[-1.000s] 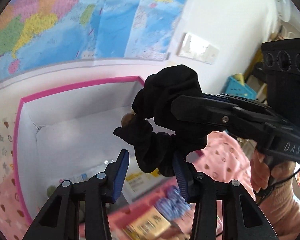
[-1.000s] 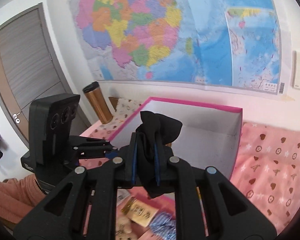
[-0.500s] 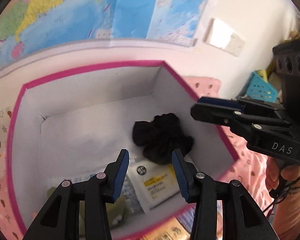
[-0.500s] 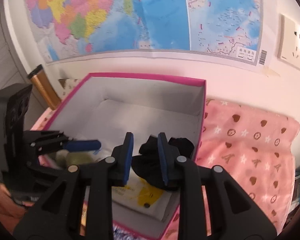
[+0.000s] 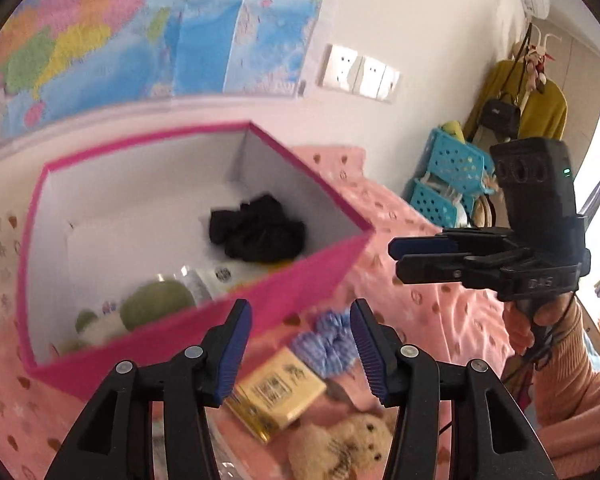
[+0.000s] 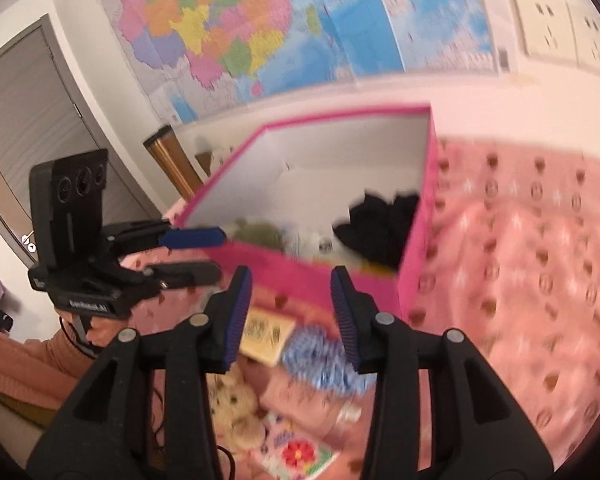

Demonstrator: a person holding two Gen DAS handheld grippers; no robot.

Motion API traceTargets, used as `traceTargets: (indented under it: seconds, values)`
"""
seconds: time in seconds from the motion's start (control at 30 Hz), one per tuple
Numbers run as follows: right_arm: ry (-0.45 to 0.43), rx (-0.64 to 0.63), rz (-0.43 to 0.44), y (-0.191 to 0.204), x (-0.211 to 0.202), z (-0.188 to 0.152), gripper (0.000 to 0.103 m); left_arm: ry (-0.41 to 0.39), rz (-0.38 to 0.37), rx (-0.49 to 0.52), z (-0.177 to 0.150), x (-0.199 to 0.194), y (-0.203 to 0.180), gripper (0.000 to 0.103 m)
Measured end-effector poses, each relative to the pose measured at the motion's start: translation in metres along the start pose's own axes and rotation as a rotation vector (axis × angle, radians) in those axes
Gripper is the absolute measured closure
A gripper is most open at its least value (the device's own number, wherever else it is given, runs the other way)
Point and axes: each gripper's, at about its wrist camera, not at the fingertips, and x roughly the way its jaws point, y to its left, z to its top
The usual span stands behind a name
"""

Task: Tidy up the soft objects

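Matt black cloth scrunchie point(image 5: 258, 233) at frame centre, inside pink-edged box point(image 5: 284, 294) with smooth white lining. Fuzzy tan plush toy point(image 5: 340, 446) bottom centre. Soft pink printed blanket point(image 6: 520, 280) at right.

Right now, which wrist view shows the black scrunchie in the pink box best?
The left wrist view: the black scrunchie lies whole on the floor of the pink box, seen from above. In the right wrist view the scrunchie is more blurred, and the box's near wall hides its lower edge.
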Motion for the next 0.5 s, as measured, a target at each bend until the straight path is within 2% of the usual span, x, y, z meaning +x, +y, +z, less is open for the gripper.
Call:
traceTargets:
  seconds: [0.27,0.5]
  values:
    - [0.12,0.188,-0.052,-0.041,0.029,-0.05,0.06,0.094,-0.01,0.011,-0.029,0.02,-0.012,0.051]
    - [0.152,0.237,-0.078,-0.053,0.052,-0.059,0.056,0.14,-0.023,0.0,-0.038,0.036,-0.017,0.051]
